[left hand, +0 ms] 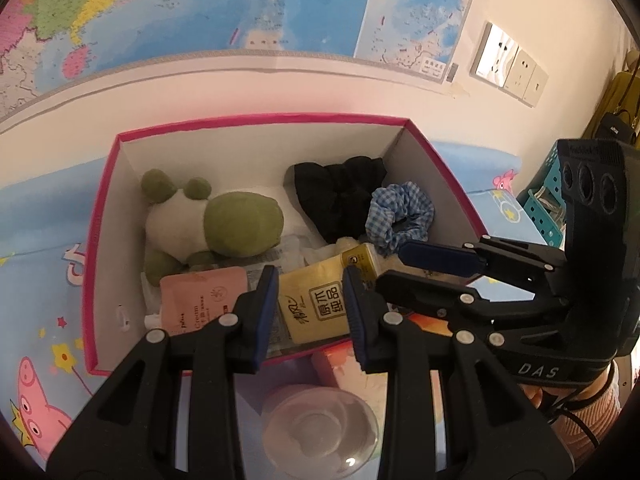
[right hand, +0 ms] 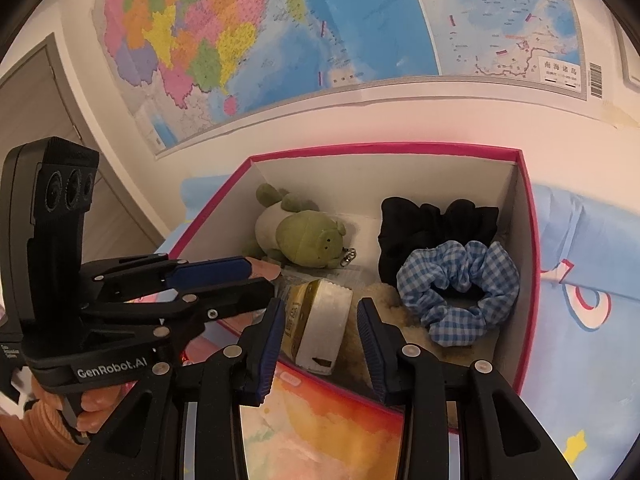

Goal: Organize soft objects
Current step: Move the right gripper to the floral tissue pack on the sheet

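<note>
Behind everything hangs a wall map (right hand: 280,32), and below it the cartoon-print bench (left hand: 44,280) carries the pink-rimmed box (left hand: 248,118) I am filling. My left gripper (left hand: 308,312) hovers at the near edge of that box with its jaws narrowly parted; the yellow tissue pack (left hand: 316,304) lies in the gap between them, and I cannot tell from either view whether the pads touch it. My right gripper (right hand: 320,344) hangs just beside it, also narrowly open, framing the pack's white end with a clear gap on its right. Around the pack lie a pink sachet (left hand: 200,296), a green and white plush frog (left hand: 212,224) toward the far left, a black scrunchie (left hand: 340,196) at the far right and a blue gingham scrunchie (left hand: 400,216) in front of it. Outside the box, close to me, stand a clear plastic tub (left hand: 320,428) and a pink packet (left hand: 340,368). I judge the sorting well along, with the pack being settled into place. Next I would lift both grippers clear without dragging it, then reach for whatever soft item remains outside.
</note>
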A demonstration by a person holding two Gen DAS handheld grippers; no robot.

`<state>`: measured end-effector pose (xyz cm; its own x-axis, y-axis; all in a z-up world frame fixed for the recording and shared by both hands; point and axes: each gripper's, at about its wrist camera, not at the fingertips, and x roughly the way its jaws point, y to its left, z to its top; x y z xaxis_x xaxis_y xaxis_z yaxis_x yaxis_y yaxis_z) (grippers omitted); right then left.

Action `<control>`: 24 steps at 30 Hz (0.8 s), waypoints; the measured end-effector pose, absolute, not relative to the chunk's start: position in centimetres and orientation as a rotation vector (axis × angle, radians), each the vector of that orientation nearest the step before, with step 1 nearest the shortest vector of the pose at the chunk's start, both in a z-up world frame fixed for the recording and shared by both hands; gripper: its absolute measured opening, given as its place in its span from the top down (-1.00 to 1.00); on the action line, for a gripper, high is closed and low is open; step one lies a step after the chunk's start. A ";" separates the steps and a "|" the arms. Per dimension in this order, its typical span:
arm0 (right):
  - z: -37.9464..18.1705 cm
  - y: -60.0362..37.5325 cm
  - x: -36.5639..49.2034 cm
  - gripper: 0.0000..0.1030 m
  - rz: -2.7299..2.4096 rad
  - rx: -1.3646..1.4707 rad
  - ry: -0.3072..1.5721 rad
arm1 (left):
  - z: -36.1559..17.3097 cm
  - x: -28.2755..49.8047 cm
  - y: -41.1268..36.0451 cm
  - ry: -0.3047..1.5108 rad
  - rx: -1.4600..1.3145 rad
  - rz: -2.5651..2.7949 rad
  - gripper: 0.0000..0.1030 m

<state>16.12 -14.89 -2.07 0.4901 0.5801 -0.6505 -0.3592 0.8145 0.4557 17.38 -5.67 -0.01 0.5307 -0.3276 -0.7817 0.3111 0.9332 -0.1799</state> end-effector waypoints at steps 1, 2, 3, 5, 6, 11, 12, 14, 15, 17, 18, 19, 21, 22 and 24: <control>-2.0 -15.0 16.0 0.26 0.579 0.276 0.888 | 0.2 17.2 -5.6 0.928 -0.021 -0.379 0.22; -2.0 -15.2 15.9 0.26 0.577 0.279 0.885 | 0.4 16.9 -5.5 0.918 -0.022 -0.375 0.10; -1.9 -15.4 15.7 0.26 0.577 0.282 0.882 | 0.8 16.5 -5.3 0.901 -0.022 -0.371 -0.01; -1.6 -15.9 15.1 0.26 0.574 0.289 0.870 | 1.5 15.5 -5.1 0.860 -0.011 -0.360 -0.05; -1.4 -16.1 14.9 0.26 0.574 0.291 0.864 | 1.9 15.0 -5.0 0.845 -0.007 -0.355 -0.05; 0.2 -17.7 12.4 0.10 0.585 0.293 0.809 | 4.0 11.6 -4.3 0.748 0.007 -0.376 -0.23; 0.5 -18.0 11.9 0.08 0.590 0.291 0.800 | 4.3 10.8 -4.2 0.733 0.009 -0.389 -0.25; 1.0 -18.5 10.7 0.07 0.599 0.283 0.784 | 4.7 9.5 -4.1 0.721 0.012 -0.416 -0.25; 1.4 -18.8 9.9 0.06 0.604 0.277 0.775 | 4.7 8.8 -4.2 0.718 0.015 -0.430 -0.25; 1.7 -19.1 8.8 0.04 0.619 0.272 0.764 | 4.6 7.6 -4.2 0.723 0.024 -0.454 -0.25; 1.7 -19.3 8.1 0.02 0.626 0.272 0.762 | 4.4 7.0 -4.2 0.725 0.025 -0.461 -0.25; 1.7 -19.3 7.6 0.01 0.629 0.273 0.762 | 4.1 6.4 -4.2 0.735 0.023 -0.473 -0.25; 1.4 -19.4 6.3 0.00 0.634 0.276 0.770 | 3.3 5.4 -4.4 0.758 0.028 -0.491 -0.25; 1.0 -19.4 5.7 0.00 0.636 0.279 0.779 | 2.9 4.7 -4.4 0.772 0.028 -0.495 -0.25; 0.4 -19.4 4.8 0.00 0.635 0.276 0.797 | 1.8 3.8 -4.5 0.810 0.024 -0.511 -0.25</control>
